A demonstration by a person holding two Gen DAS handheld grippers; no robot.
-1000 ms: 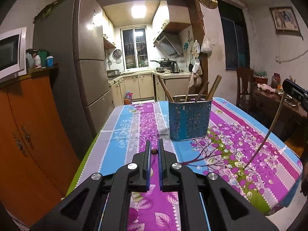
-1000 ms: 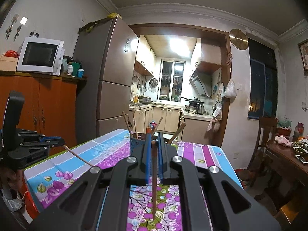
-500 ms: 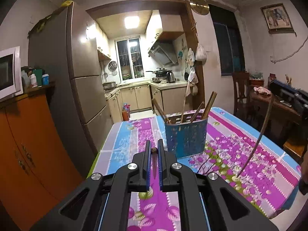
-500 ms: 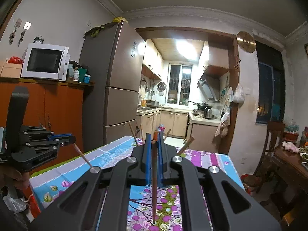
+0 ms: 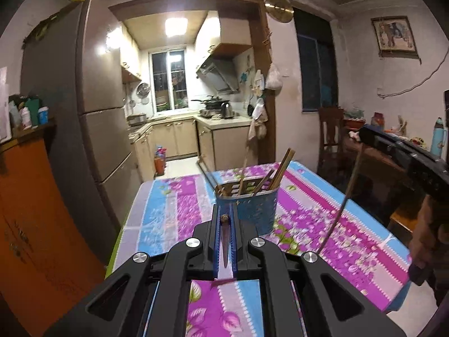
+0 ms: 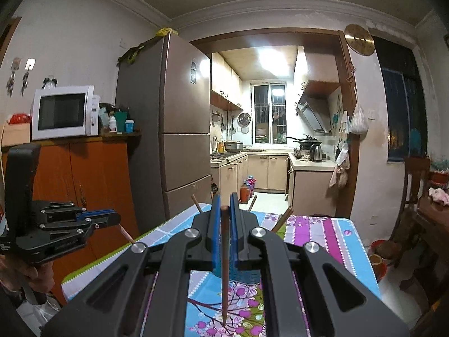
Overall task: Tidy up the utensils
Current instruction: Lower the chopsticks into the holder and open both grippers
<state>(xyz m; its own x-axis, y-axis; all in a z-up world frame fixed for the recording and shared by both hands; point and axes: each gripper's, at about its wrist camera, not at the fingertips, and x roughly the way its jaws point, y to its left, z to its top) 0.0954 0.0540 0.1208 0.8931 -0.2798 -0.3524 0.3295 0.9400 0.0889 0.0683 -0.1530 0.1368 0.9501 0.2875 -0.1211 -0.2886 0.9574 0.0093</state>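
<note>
A blue perforated utensil holder (image 5: 248, 206) stands on the floral tablecloth with several wooden chopsticks (image 5: 282, 168) in it. My left gripper (image 5: 224, 219) is shut on a brown chopstick (image 5: 225, 248), raised just before the holder. My right gripper (image 6: 223, 206) is shut on another chopstick (image 6: 224, 266) that points down toward the table; the holder (image 6: 244, 273) is mostly hidden behind its fingers. The right gripper (image 5: 404, 151) with its hanging chopstick (image 5: 341, 205) shows at the right of the left wrist view. The left gripper (image 6: 92, 216) shows at the left of the right wrist view.
The table (image 5: 350, 238) has its left edge near an orange cabinet (image 5: 33, 210) and a brown fridge (image 5: 92, 129). A wooden chair (image 5: 332, 140) and a cluttered side table (image 5: 387, 154) stand to the right. The kitchen doorway lies beyond.
Both grippers have risen above the table with their chopsticks still held. The holder now sits lower and closer to the left gripper's fingertips.
</note>
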